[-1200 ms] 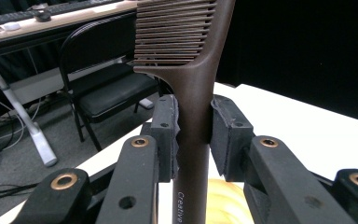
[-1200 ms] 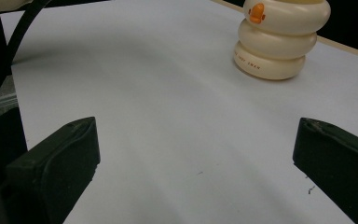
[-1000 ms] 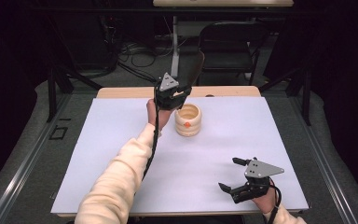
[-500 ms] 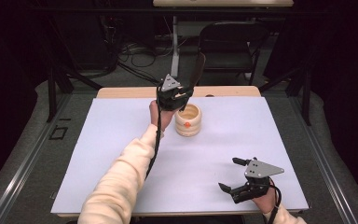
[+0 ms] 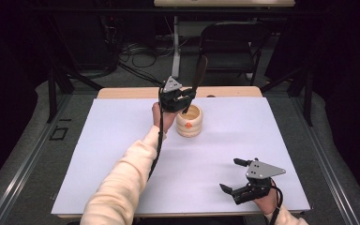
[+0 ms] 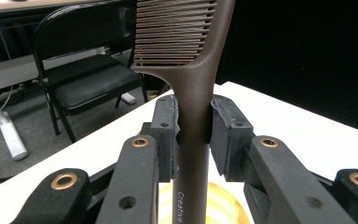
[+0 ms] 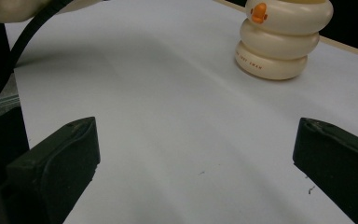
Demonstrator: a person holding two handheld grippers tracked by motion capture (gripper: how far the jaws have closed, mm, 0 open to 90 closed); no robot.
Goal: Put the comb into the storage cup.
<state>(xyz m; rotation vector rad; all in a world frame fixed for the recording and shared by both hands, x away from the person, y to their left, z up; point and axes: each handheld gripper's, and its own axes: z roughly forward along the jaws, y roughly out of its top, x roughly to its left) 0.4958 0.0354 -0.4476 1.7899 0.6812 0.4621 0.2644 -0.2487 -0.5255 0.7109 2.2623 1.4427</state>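
Holding a brown comb (image 6: pixel 193 93) by its handle, the left gripper (image 5: pixel 180 97) hangs just above the cream cup (image 5: pixel 189 121). Its two jaws are squeezed tight on the handle, one on each side. The comb stands almost straight up. Its long way runs up and down, leaning a little away from the person. The teeth end points up, high over the cup. The handle end points down, and its tip is at the cup's mouth; I cannot tell if it is inside yet.

My guess is that the job is to stand the comb in the cup, and this looks like the putting-in step. Next, the hand would need to go down slowly, keep the handle over the middle of the cup's hole, and then let go.

The cup has round rings and a small orange mark on its side. It sits on the white table (image 5: pixel 122 154), toward the far edge.

The right gripper (image 5: pixel 240 183) rests well away from the cup, near the person. Its jaws are spread wide and hold nothing.
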